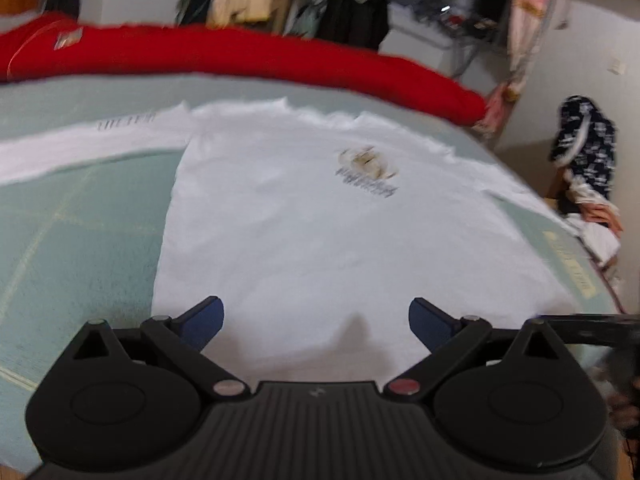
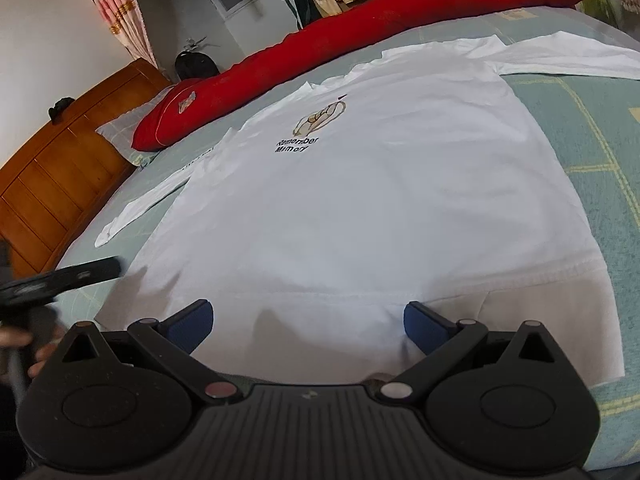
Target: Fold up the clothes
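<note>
- White T-shirt [image 2: 360, 200] lay flat on the bed [image 2: 580, 140], filling mid-frame.
- Both hand-held grippers, left [image 1: 316, 320] and right [image 2: 308, 322], were spread empty at its hem; a one-layer pinch risked a skewed fold.

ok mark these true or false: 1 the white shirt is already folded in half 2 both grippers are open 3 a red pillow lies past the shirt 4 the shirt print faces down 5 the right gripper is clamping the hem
1. False: the white shirt lies spread flat, sleeves out.
2. True: the left gripper and right gripper both have their fingers apart.
3. True: the red pillow lies beyond the collar.
4. False: the print faces up.
5. False: its fingers hold nothing; the hem lies flat on the bed.
</note>
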A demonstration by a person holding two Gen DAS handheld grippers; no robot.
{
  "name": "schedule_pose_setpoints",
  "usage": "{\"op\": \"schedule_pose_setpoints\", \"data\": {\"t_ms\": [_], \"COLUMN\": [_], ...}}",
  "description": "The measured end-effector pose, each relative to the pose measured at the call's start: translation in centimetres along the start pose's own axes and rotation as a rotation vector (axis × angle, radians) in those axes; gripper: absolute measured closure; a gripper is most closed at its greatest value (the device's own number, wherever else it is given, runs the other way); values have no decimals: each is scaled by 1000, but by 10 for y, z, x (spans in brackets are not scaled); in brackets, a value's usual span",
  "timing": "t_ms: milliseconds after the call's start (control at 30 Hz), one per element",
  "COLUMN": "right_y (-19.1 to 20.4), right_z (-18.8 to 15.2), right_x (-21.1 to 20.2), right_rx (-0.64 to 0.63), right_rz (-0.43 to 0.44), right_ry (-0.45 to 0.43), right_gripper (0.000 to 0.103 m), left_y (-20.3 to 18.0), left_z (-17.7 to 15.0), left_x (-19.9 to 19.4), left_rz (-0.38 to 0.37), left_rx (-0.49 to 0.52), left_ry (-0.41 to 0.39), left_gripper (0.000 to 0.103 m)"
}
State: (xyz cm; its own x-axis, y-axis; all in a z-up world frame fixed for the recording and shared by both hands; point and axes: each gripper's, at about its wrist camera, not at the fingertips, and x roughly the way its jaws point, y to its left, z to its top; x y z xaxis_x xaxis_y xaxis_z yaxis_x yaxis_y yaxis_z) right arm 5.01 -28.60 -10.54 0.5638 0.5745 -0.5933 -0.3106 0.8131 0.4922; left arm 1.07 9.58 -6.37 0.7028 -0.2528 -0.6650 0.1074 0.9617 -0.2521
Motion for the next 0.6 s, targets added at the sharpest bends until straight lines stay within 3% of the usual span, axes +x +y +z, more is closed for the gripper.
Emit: {"op": "schedule_pose_setpoints", "data": {"t_ms": [67,233,333,500,600], "right_y": [0,11,20,30,20], "right_z": [3,32,61,97,94], "right_x": [-8,-13,4,52,67], "right_rx": [18,-70,-156,-303,-256], "right_rz": [-16,-121,-164,-224,-227], "right_ry": [-19,-94,-102,-48,-84], "right_gripper": [0,0,0,0,0], "left_y": [8,2,-2,3,2], "left_z": [-7,3,38,117,143], "left_x": [7,-10,-12,20,59], "left_rz": [23,50,40,-20,1], "left_rx": [-45,-4,-9,-142,-178], "left_ry": [40,93,83,96,139], "left_gripper": [5,5,5,5,5]}}
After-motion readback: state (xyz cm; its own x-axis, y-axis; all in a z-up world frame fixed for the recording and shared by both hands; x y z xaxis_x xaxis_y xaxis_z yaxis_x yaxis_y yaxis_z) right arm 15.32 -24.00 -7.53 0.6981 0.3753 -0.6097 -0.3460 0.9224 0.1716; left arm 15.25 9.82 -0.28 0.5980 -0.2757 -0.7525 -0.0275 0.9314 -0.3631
